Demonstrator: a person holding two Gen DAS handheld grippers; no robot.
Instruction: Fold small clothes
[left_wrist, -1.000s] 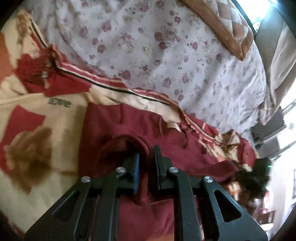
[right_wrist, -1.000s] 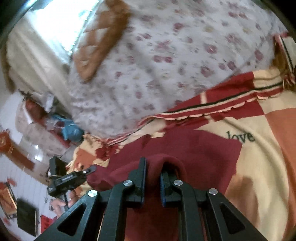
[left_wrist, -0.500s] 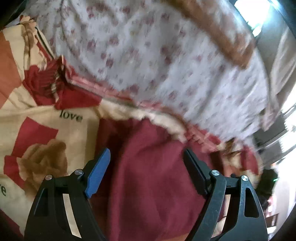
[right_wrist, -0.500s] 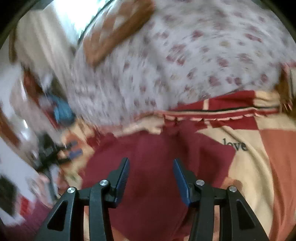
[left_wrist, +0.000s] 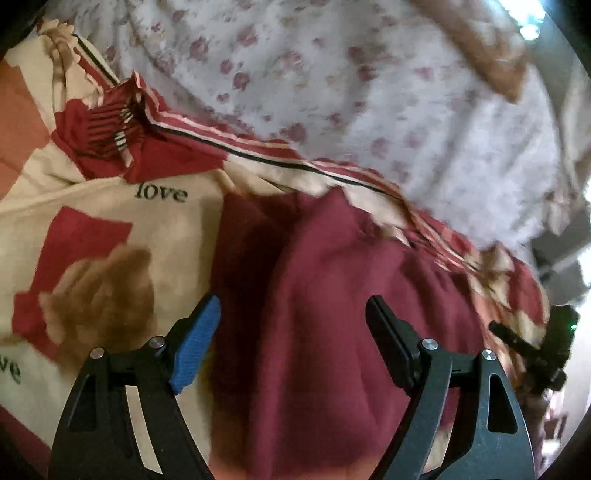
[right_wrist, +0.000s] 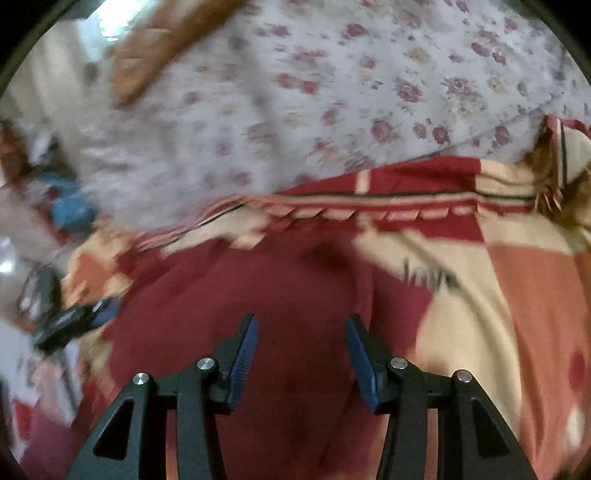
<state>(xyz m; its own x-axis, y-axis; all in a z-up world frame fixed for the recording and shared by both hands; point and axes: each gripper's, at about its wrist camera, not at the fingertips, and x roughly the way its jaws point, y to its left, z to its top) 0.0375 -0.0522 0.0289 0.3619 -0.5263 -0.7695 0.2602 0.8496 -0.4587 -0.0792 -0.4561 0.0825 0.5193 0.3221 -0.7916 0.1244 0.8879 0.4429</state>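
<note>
Soft dark-red knit garment (left_wrist: 332, 295) lying limp on patterned blanket (left_wrist: 92, 221); left gripper (left_wrist: 291, 332), right gripper (right_wrist: 301, 350) hovering wide, empty. Likely light, floppy: pinching edge looking best.

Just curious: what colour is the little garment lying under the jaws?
Plain dark red garment, clearest in the left wrist view.
</note>
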